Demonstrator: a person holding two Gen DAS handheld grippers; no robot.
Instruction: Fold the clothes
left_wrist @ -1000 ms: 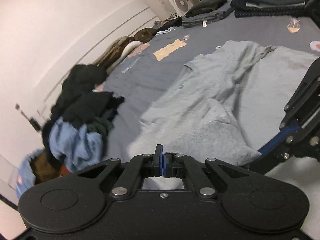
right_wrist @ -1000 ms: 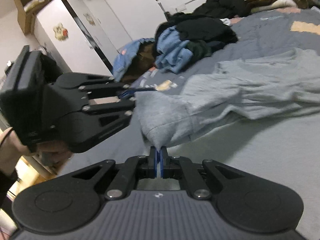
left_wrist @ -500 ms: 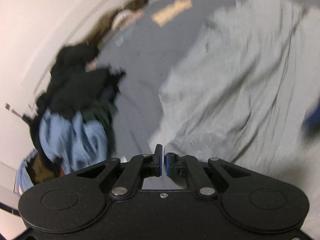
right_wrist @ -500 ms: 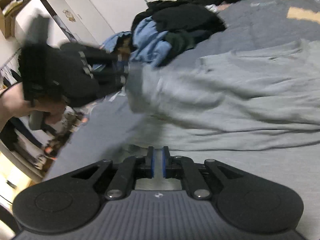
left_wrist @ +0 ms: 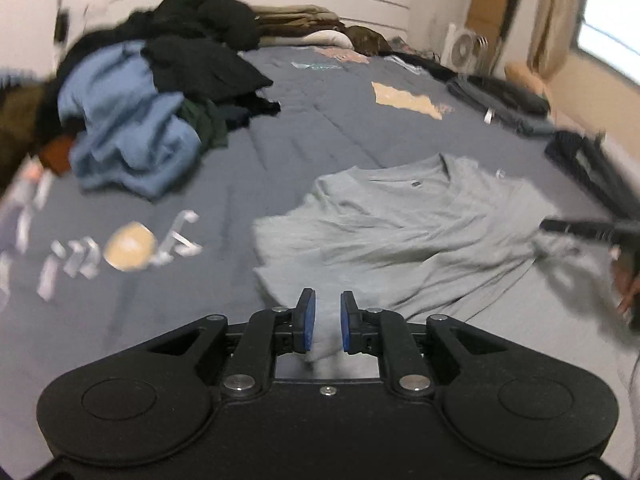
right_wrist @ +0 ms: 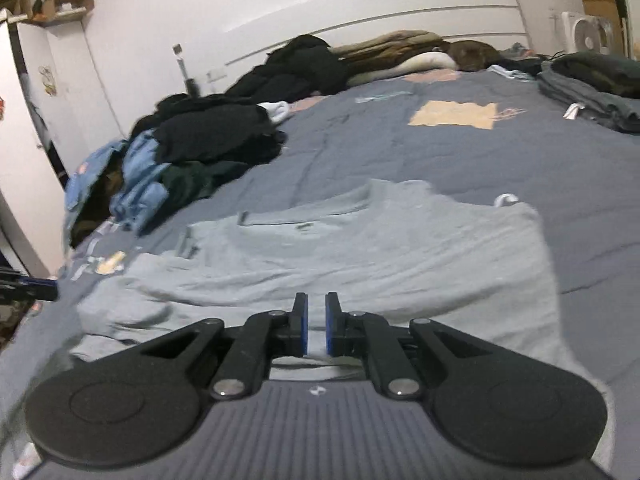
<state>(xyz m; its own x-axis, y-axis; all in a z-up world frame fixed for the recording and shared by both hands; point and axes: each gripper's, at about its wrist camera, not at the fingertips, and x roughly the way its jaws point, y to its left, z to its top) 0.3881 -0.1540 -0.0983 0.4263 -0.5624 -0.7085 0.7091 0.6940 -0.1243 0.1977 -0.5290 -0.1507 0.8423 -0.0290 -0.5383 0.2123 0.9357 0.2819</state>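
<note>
Letting go is the step in hand, as I judge it. The grey shirt (left_wrist: pixel 404 236) lies spread on the blue-grey bedcover (left_wrist: pixel 312 128), straight ahead of both tools and running back under their tips. The left gripper (left_wrist: pixel 327 326) has just been opening: its blue pads (left_wrist: pixel 308 326) stand a narrow gap apart, with a soft fold of shirt hem between them, and they no longer look to press on it. The right gripper (right_wrist: pixel 316 328) shows only a thin slit between its pads; grey cloth sits behind that slit, yet whether any is pinched I cannot tell.

To do this well, each tool should open fully before it is lifted, so the hem does not ride up and spoil the flat lay. Then draw straight back, away from the shirt. The cloth ahead of the left tool is wrinkled and bunched, so a smoothing stroke outward would likely help before any fold. The pile of dark and blue clothes (left_wrist: pixel 152 92) sits well off, ahead and to the left, out of the way.
</note>
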